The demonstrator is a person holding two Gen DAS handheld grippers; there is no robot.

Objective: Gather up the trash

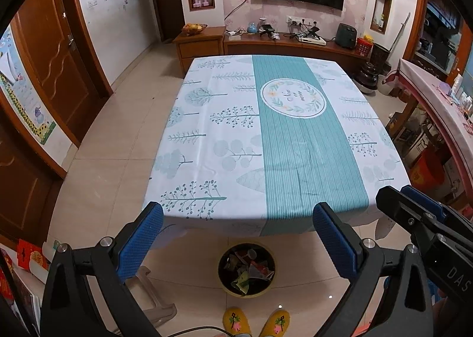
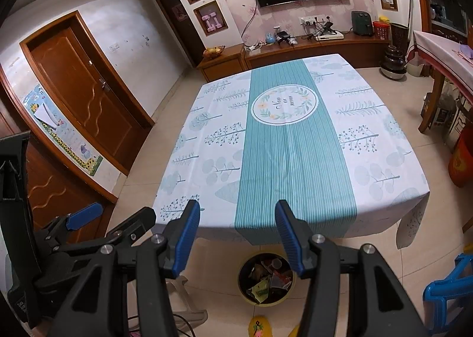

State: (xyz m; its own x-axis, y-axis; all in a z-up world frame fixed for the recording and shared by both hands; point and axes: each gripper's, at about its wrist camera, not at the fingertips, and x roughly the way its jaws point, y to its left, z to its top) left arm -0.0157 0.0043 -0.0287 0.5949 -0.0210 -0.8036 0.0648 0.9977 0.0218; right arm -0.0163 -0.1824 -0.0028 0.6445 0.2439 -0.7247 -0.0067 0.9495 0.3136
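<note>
A round yellow-rimmed trash bin (image 1: pixel 246 270) stands on the floor under the near table edge, holding crumpled wrappers; it also shows in the right wrist view (image 2: pixel 266 279). The table with a white and teal tablecloth (image 1: pixel 230 142) bears no loose trash that I can see. My left gripper (image 1: pixel 236 233) is open and empty, held above the bin at the table's near edge. My right gripper (image 2: pixel 236 233) is open and empty too, just to the right of the left one; its fingers (image 1: pixel 414 207) show in the left wrist view.
A clear plastic stool (image 1: pixel 153 298) stands left of the bin. A blue plastic chair (image 2: pixel 449 289) is at the right. Yellow slippers (image 1: pixel 236 322) show below. A TV cabinet (image 1: pixel 295 44) stands beyond the table, a second table (image 2: pixel 443 47) at the right.
</note>
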